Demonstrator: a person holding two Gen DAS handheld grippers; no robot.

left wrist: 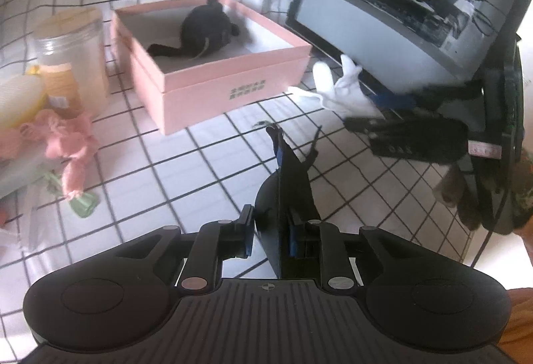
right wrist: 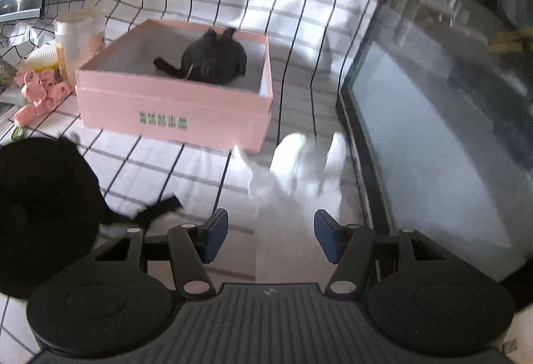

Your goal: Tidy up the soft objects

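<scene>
My left gripper [left wrist: 270, 230] is shut on a black plush [left wrist: 286, 184], which stands up between its blue pads over the checked tablecloth. In the right wrist view the same black plush [right wrist: 43, 214] fills the left side. A white glove [left wrist: 343, 90] lies beside the dark screen, fingers pointing away. My right gripper [right wrist: 271, 230] is open above the cuff end of the glove [right wrist: 293, 177], and a strip of tablecloth shows between the left pad and the fabric. A pink box [left wrist: 216, 97] [right wrist: 166, 104] holds a second black plush [left wrist: 206, 30] [right wrist: 213, 60].
A dark glass screen [left wrist: 383, 14] [right wrist: 433, 130] stands on the right, close to the glove. Left of the box are a clear jar [left wrist: 73, 50], a yellow cup [left wrist: 20, 97] and pink knitted flowers [left wrist: 66, 144] [right wrist: 36, 90]. The checked cloth [left wrist: 166, 180] covers the table.
</scene>
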